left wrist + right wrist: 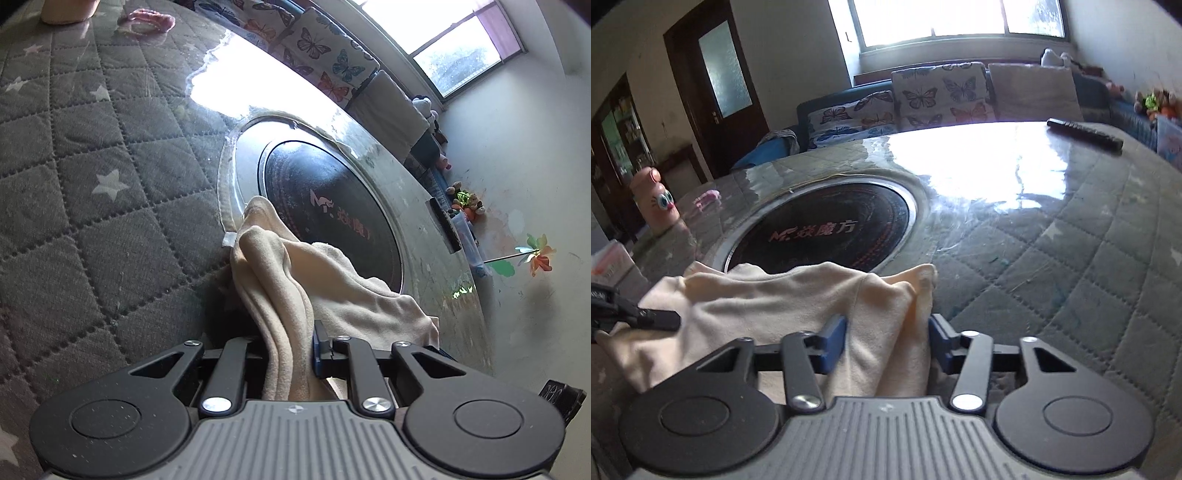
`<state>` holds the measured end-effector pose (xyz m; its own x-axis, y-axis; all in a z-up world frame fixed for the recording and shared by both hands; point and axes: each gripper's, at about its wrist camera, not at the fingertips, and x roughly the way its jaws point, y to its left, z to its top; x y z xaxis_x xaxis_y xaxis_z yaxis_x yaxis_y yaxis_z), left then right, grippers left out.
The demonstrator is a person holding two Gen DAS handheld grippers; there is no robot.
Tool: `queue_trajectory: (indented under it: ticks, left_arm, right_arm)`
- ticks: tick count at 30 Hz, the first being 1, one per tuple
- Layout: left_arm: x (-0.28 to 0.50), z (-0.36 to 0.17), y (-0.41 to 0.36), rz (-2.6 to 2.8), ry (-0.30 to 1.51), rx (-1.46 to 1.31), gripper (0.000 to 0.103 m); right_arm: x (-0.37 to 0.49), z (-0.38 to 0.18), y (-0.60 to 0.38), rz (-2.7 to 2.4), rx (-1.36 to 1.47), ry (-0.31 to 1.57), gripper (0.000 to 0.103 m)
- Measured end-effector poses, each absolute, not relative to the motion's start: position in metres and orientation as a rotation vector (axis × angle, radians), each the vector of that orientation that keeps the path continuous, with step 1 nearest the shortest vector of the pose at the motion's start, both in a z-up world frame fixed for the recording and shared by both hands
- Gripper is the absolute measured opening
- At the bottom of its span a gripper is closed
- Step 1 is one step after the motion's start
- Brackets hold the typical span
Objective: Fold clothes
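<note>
1. We hold a cream garment [783, 295] bunched at the near edge of the quilted table [1052, 258], its far fold lapping the rim of the black round hotplate [827, 229] set into the tabletop.
2. Left gripper [288, 350]: jaws closed down on a thick gathered fold of the cloth, which fills the gap between the fingers. Grip looks solid.
3. Right gripper [886, 343]: jaws partly open, blue pads [834, 343] either side of a cloth ridge. The left pad touches the fabric; we cannot tell if the right pad does, so the pinch is uncertain.
4. The left gripper's tip shows at the left edge of the right wrist view, touching the same garment, so both hands sit on one piece, near each other.
5. Our read: early in the fold, cloth still crumpled, no flat panel laid out yet.
6. To do this step well: confirm the right pinch first, then draw the hands apart to tension the edge, lift enough to shake the bunching out.
7. Lay it flat on the quilt, clear of the hotplate recess.
8. Risk: soft thick fabric, multiple layers may slip from a loose right grip.
</note>
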<state>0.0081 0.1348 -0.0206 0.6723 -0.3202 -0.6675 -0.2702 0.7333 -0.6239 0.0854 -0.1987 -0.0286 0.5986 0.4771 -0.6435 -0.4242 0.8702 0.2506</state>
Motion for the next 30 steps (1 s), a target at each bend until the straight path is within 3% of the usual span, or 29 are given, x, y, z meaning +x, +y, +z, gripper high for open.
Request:
queue_trajectory:
  ticks: [3, 7, 17, 30]
  left_arm:
    - [0.009, -0.016, 0.132, -0.035, 0.85, -0.739, 0.017]
    - [0.012, 0.002, 0.122, -0.056, 0.818, -0.665, 0.016]
    - [0.054, 0.046, 0.067, -0.17, 0.765, -0.518, 0.016]
    - [0.129, 0.058, -0.061, -0.338, 0.79, -0.387, 0.016]
  right_arm:
    - [0.084, -0.026, -0.2, 0.532, 0.11, 0.772, 0.019]
    - [0.077, -0.018, -0.205, 0.53, 0.133, 0.74, 0.011]
    - [0.063, 0.026, -0.252, 0.444, 0.157, 0.601, 0.008]
    - [0.088, 0.056, -0.357, 0.201, 0.122, 0.514, 0.008]
